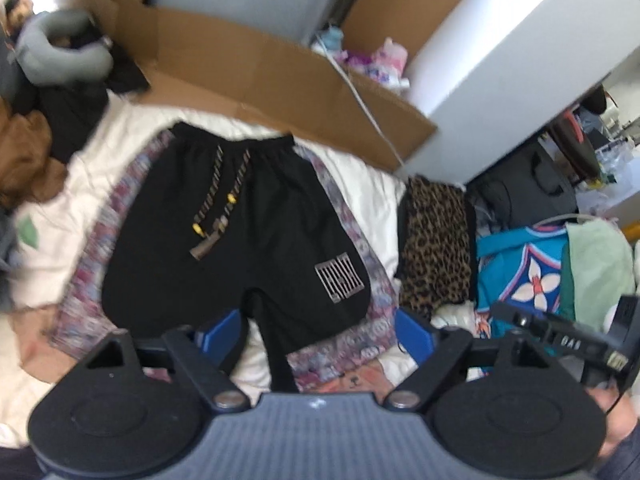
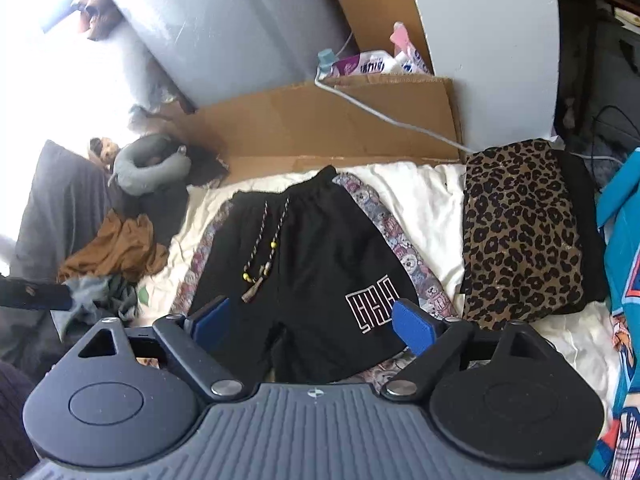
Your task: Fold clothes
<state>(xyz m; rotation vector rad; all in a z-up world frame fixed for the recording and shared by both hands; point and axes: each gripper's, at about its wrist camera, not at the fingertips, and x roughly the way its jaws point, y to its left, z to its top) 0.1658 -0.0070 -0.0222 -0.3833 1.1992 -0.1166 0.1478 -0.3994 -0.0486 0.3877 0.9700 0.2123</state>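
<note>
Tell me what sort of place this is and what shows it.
Most likely a lived-in bedroom: black shorts lie spread flat on a cream quilt like bedding, a grey neck pillow sits near a heap of loose clothes, and flattened cardboard leans against the wall behind.

Shorts [image 2: 304,264] lie flat mid-bed [image 2: 420,200]; folded garment [image 2: 520,232] right, crumpled clothes [image 2: 116,248] left, cardboard [image 2: 320,120] behind.

1. Bed under cream sheet [image 2: 420,200], filling centre.
2. Black drawstring shorts [image 2: 312,264] spread flat at centre.
3. Folded leopard-print garment [image 2: 520,232] at 3 o'clock.
4. Crumpled brown garment [image 2: 120,248] at 9 o'clock.
5. Grey neck pillow [image 2: 148,168] at 10 o'clock.
</note>
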